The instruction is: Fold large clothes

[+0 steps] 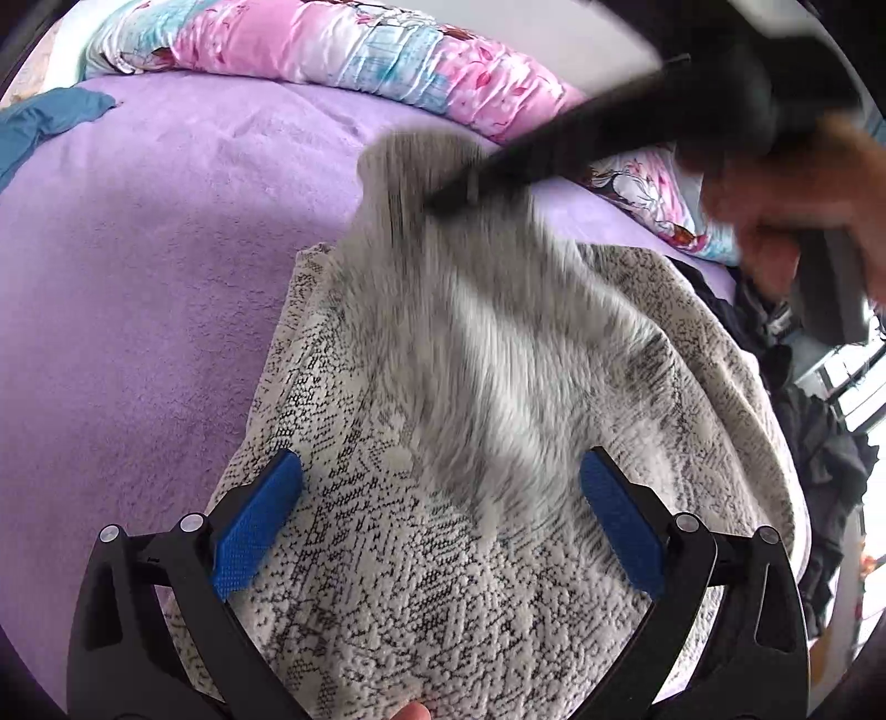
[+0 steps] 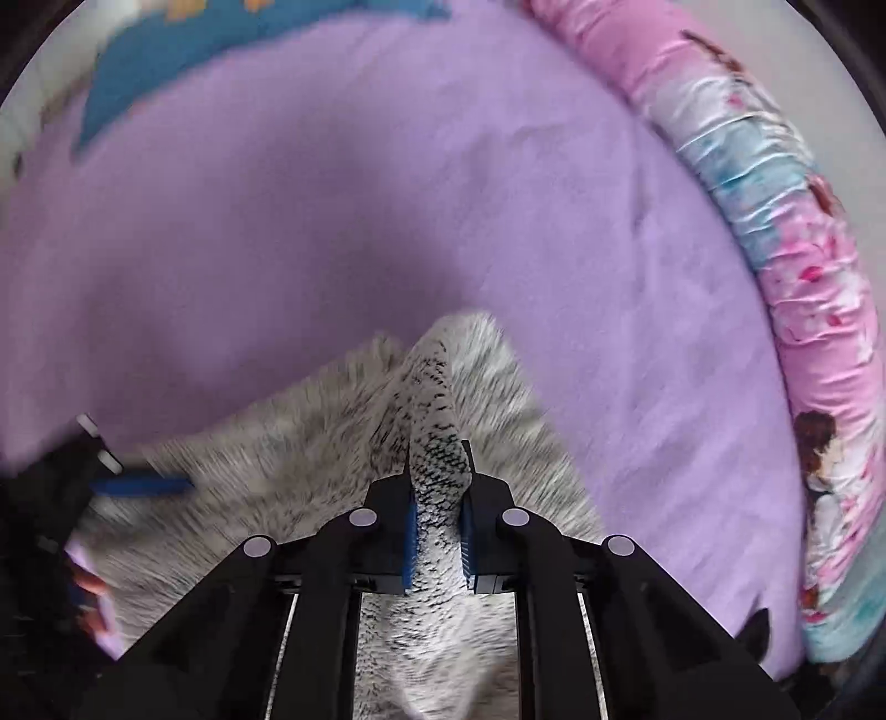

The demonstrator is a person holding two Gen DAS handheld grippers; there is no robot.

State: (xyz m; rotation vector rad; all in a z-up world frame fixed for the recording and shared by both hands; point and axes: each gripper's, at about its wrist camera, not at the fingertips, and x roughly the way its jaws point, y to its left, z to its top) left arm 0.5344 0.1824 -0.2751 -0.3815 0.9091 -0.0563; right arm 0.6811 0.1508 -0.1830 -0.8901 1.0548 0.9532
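Blue-padded jaws of the left hand-held gripper (image 1: 440, 518) stand wide apart just above the knitted garment (image 1: 421, 581), pressing on nothing. Bed: a lilac blanket (image 1: 138, 277) carries the speckled cream-and-black garment, spread toward its near edge, with a rolled floral quilt (image 1: 343, 50) along the far side and a blue cloth (image 1: 44, 119) in one corner. Garment: one flap is lifted off the spread body, blurred in motion. Right hand-held gripper (image 2: 437, 498): clamped on a narrow ridge of that flap. Risk, as a judgement: the pinch is thin and the knit heavy, so a quick sweep could pull the fabric free, or drag the unpinned body askew and skew the fold.
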